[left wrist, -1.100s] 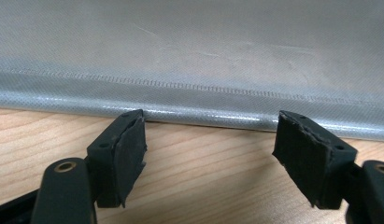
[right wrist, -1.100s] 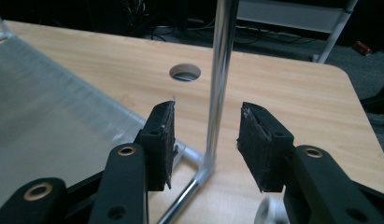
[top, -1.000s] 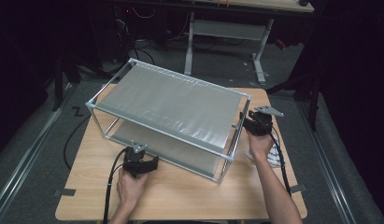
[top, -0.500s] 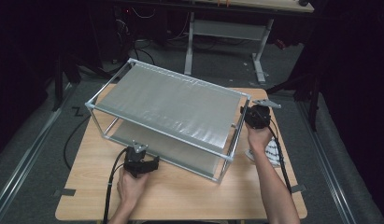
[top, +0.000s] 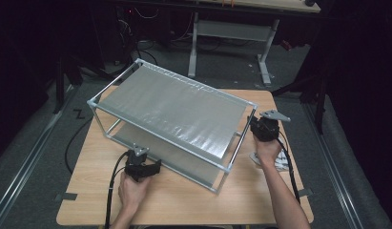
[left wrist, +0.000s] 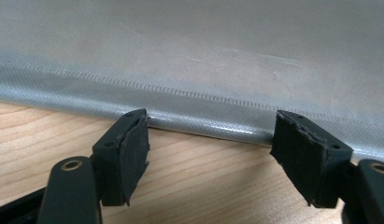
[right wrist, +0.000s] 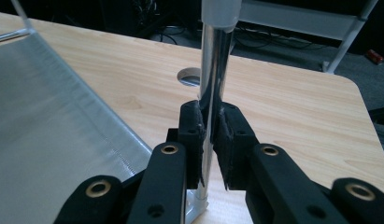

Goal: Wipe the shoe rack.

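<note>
Your left hand-held gripper [top: 145, 168] sits low on the worktop [top: 184, 200] at the near-left edge of the shelf rack [top: 174, 107], jaws spread wide and released; in the left gripper view its pads [left wrist: 133, 149] flank the lower fabric tier's hemmed edge [left wrist: 203, 126] without pressing on it. The rack itself stands across the middle of the worktop, angled, two grey fabric tiers in a metal tube frame. Over on the right, your right hand-held gripper [top: 263, 128] has just been closing, and now it is clenched on the upright corner post [right wrist: 213, 93], pads squeezing the tube from both sides. So, by my read, you're at the grab stage: one side secured, the other not. Next you likely need to close the left jaws on that lower rail before lifting or shifting the frame. Your left forearm lies flat and low, your right wrist raised, gripper level against the post
</note>
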The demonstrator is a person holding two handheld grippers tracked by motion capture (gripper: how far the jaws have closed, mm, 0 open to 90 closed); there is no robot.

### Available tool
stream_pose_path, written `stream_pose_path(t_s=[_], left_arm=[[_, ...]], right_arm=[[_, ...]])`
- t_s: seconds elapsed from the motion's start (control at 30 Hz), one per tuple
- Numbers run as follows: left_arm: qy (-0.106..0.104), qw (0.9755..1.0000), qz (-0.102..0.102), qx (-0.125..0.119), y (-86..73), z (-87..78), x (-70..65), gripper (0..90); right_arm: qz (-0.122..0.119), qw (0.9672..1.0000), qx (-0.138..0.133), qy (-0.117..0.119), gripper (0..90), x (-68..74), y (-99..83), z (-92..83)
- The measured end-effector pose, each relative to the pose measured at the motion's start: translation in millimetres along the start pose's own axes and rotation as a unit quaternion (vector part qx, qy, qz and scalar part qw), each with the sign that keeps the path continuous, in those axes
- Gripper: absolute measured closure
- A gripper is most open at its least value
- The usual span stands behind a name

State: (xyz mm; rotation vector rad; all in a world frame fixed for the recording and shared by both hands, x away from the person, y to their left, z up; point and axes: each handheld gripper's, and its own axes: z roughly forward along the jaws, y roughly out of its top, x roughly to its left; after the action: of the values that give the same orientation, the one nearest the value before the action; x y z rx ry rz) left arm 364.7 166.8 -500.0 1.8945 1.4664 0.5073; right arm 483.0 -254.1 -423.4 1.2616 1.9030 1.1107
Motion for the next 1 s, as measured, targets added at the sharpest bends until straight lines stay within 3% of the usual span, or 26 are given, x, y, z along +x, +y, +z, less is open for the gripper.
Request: stream_pose_path(t_s=[0.47, 1.0], left_arm=[[-0.001, 1.0, 0.005, 0.007, 2.6, 1.0, 0.3, 28.1], [0.0, 0.9999, 0.006, 0.009, 15.4, 12.2, 6.3, 30.4]], right_arm=[[-0.006, 0.9998, -0.015, 0.008, 80.9, -2.4, -20.1, -27.4], [-0.011, 0.9997, -0.022, 0.008, 80.7, -4.4, -32.6, -43.0]])
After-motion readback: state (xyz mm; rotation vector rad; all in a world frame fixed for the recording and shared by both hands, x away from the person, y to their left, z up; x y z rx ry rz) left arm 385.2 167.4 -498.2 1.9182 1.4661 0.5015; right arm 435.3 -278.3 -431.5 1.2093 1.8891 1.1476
